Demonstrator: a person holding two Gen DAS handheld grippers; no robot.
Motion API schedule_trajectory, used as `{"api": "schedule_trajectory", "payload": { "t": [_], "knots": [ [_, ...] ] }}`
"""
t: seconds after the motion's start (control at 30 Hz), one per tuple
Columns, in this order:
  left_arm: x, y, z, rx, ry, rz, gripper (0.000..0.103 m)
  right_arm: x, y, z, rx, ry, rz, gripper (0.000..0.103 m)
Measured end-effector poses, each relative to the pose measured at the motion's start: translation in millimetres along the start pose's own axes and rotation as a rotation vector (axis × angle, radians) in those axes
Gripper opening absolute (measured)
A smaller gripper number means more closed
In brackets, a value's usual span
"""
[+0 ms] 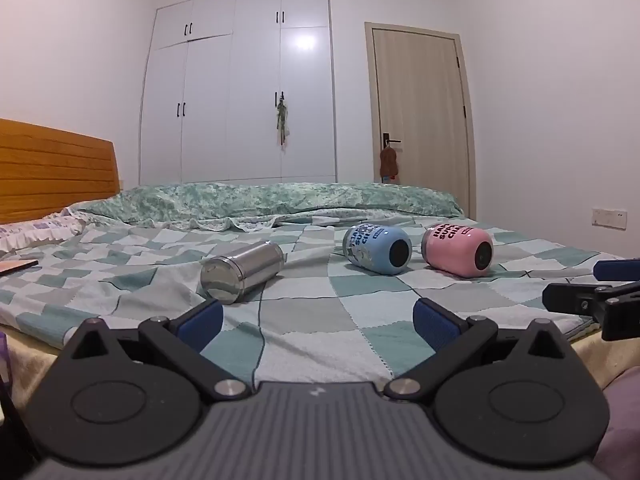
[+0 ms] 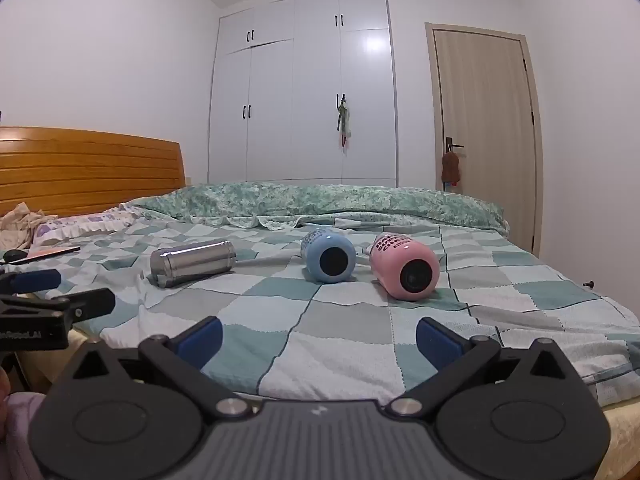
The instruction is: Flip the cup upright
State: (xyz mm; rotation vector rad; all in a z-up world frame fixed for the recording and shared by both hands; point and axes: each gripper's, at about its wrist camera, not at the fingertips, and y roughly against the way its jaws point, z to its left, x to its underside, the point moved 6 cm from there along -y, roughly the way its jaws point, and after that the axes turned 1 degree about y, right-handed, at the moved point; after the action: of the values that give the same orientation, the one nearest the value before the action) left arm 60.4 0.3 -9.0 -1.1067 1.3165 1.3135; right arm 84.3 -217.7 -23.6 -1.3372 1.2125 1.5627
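Item: three cups on the checked bedspread, all lying on their sides. Steel cup at ten o'clock of the left gripper; blue cup at one o'clock; pink cup at twelve o'clock of the right gripper.

Condition: both grippers' jaws stood apart, empty, well short of the cups.

Handling note: likely best gripped across the body, near the middle, then pivoted base-down; the soft bedding could tip a cup.

Bedroom, bed, wardrobe, door
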Motion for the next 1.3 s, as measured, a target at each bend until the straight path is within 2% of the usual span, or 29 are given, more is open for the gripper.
{"api": "schedule_trajectory", "payload": {
  "t": [0.23, 1.3],
  "knots": [
    [0.2, 5.3, 2.3, -0.004, 0.013, -0.020, 0.103, 0.1, -0.2, 1.2, -0.002, 0.013, -0.006, 0.103],
    [0.7, 1.0, 3.5, 0.004, 0.023, -0.013, 0.103, 3.0, 1.4, 6.6, 0.013, 0.050, -0.018, 0.103]
  ]
}}
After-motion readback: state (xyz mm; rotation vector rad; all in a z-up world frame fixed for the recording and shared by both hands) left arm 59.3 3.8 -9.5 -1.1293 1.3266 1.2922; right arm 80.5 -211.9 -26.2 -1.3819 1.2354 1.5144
